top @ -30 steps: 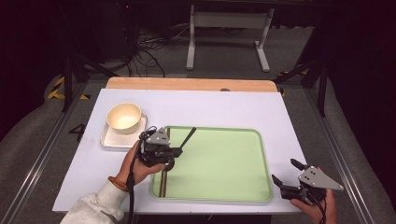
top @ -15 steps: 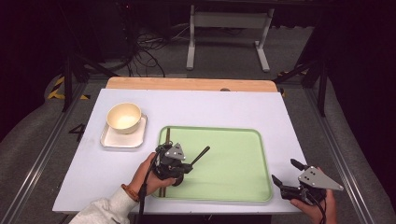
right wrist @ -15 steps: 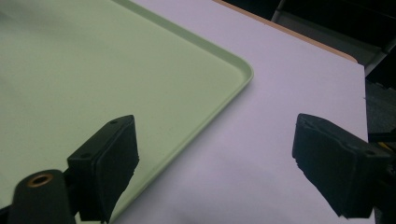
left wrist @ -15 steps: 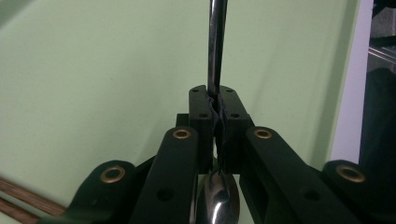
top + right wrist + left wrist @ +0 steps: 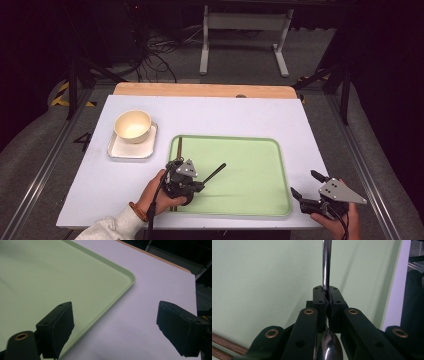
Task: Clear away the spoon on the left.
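1. Polished steel sits between our left gripper [image 5: 328, 298] pads: the jaws are clamped together on the neck of a spoon [image 5: 326, 265], bowl toward us under the jaws, handle running straight ahead away from the fingertips.
2. In the high view the left gripper [image 5: 184, 181] holds the spoon [image 5: 214, 173] low over the near-left part of the green tray [image 5: 260, 200]; the handle slants up and to the right, over the tray's bare middle.
3. The spoon's long axis crosses that of the chopsticks [image 5: 178, 148], which lie along the tray's left edge, just beside our left hand. We judge that setting the spoon down calls for little more than lowering and letting go.
4. Our right gripper [image 5: 115, 327] rests with its jaws wide apart and nothing between them, by the tray's near-right corner [image 5: 325, 199], well apart from the spoon.
5. Beyond the tray, a cream bowl [image 5: 133, 125] stands on a white square plate [image 5: 116, 151].
6. We can read no brand, label or writing anywhere.
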Action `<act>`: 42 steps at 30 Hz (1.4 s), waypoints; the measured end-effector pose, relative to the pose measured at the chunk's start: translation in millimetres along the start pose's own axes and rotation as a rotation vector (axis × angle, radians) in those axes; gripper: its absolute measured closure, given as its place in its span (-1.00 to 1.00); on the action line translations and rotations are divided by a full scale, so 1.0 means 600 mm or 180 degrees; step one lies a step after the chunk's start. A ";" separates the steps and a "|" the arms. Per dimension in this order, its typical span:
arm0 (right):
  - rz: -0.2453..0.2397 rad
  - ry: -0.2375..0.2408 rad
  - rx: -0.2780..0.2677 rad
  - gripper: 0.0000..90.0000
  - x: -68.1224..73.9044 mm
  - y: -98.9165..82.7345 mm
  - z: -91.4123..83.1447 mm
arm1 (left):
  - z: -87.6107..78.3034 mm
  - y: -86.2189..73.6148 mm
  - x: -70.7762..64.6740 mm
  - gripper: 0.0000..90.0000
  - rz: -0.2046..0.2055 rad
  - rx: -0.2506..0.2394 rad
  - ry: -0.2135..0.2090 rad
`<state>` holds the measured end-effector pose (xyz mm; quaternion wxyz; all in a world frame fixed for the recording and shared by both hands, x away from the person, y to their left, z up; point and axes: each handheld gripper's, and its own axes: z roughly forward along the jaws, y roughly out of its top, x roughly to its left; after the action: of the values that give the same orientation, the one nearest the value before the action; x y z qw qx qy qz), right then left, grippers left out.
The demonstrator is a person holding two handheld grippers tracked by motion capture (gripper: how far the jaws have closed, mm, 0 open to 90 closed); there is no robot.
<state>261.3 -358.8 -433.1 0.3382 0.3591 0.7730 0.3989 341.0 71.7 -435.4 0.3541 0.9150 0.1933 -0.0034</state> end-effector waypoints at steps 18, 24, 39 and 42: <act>-0.0009 0.0000 0.0020 -0.67 0.001 -0.002 0.001 | 0.019 -0.010 0.007 0.86 -0.0039 0.0143 -0.0088; -0.0013 -0.0054 -0.0024 -0.66 0.001 -0.001 -0.002 | 0.019 -0.009 0.006 0.87 0.0046 0.0153 -0.0044; 0.0014 -0.0084 -0.0047 -0.66 0.002 -0.003 -0.009 | 0.033 0.042 -0.010 1.00 0.0701 0.0145 -0.0089; 0.0006 -0.0075 -0.0041 -0.66 0.003 -0.002 -0.009 | 0.050 0.048 -0.012 1.00 0.0783 0.0255 -0.0091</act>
<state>255.8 -360.1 -432.3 0.3493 0.3624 0.7660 0.4000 348.8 30.3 -438.0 0.3178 0.9450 0.0743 0.0192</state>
